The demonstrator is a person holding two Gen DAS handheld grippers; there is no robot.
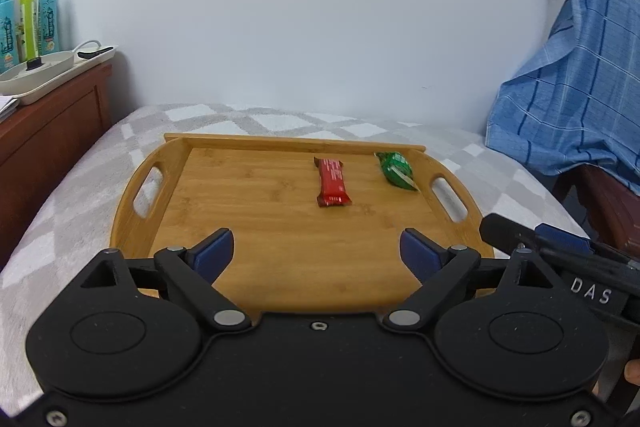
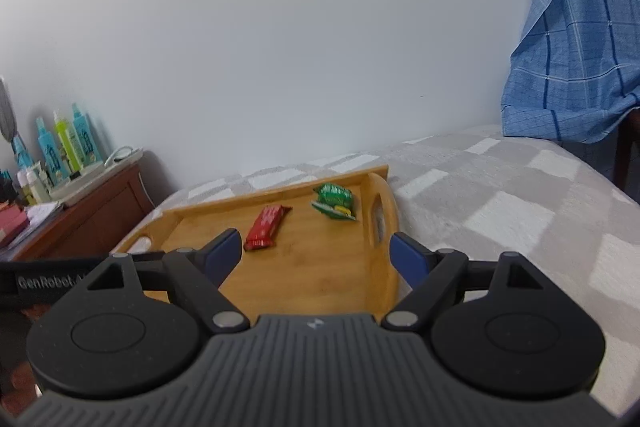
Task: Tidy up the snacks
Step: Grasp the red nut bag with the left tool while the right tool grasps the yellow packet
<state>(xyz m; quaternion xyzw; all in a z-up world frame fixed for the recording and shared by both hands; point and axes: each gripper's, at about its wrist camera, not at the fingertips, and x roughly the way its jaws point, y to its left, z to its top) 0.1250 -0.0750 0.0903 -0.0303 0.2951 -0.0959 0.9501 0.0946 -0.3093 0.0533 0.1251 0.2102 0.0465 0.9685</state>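
A bamboo tray with two cut-out handles lies on a grey checked bed cover. On its far right part lie a red snack bar and, closer to the right handle, a green snack packet. My left gripper hovers over the tray's near edge, open, with nothing between its blue pads. From the right wrist view the same tray, red bar and green packet show. My right gripper stands open and empty above the tray's near right corner.
A wooden cabinet on the left carries a white tray with spray bottles. A blue checked cloth hangs over furniture at the right. A white wall stands behind the bed. The grey checked bed cover spreads right of the tray.
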